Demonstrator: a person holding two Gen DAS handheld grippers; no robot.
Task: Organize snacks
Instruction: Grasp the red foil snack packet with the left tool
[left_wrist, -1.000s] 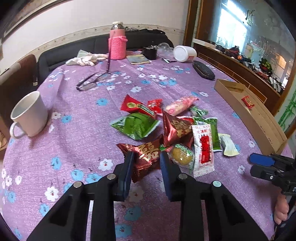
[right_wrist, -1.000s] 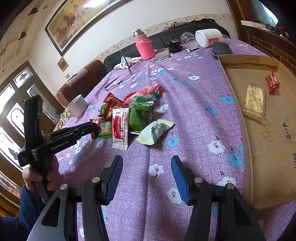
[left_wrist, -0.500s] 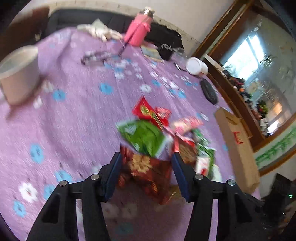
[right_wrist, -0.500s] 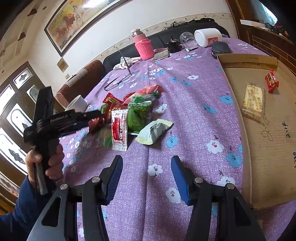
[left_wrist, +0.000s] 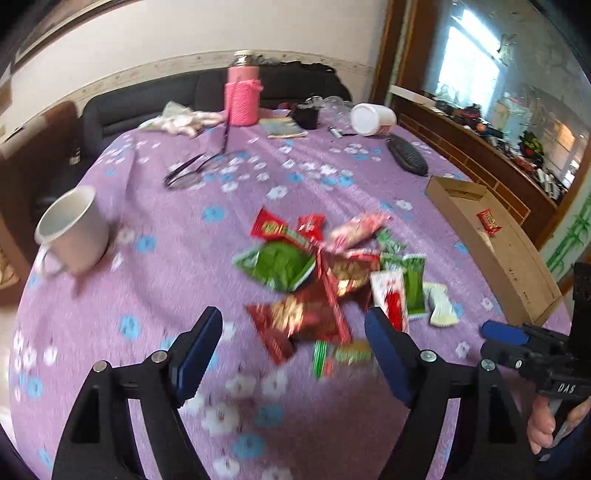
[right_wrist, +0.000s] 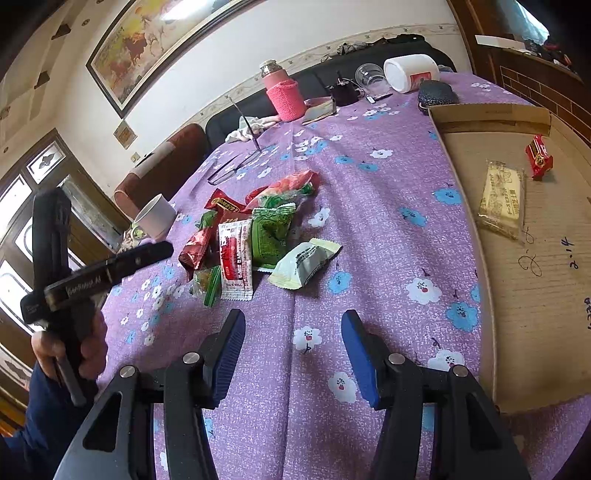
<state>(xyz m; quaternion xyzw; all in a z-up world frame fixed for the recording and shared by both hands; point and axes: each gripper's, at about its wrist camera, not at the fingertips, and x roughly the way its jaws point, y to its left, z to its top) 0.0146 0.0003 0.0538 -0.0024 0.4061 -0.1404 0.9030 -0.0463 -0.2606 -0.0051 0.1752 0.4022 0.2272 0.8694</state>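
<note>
A heap of snack packets lies mid-table on the purple flowered cloth: a green bag (left_wrist: 280, 266), a white-and-red sachet (left_wrist: 389, 299), a pale green packet (right_wrist: 304, 262). A dark red packet (left_wrist: 299, 321) lies at the heap's near edge, between the jaws of my left gripper (left_wrist: 293, 317). Those jaws are opening and a gap shows on each side of the packet. My right gripper (right_wrist: 293, 317) hovers open over bare cloth nearer the cardboard tray (right_wrist: 535, 295). The tray holds a small red packet (right_wrist: 538, 155) and a yellow biscuit pack (right_wrist: 502, 199).
A white mug (left_wrist: 74, 229) stands at the left. Glasses (left_wrist: 192, 170), a pink bottle (left_wrist: 242, 96), a tipped white jar (left_wrist: 373, 118) and a black case (left_wrist: 408, 158) sit farther back. The tray runs along the table's right edge.
The left jaws were shut on the dark red packet and have spread wide, and the packet now lies free at the heap's near edge. The right gripper has not moved.
</note>
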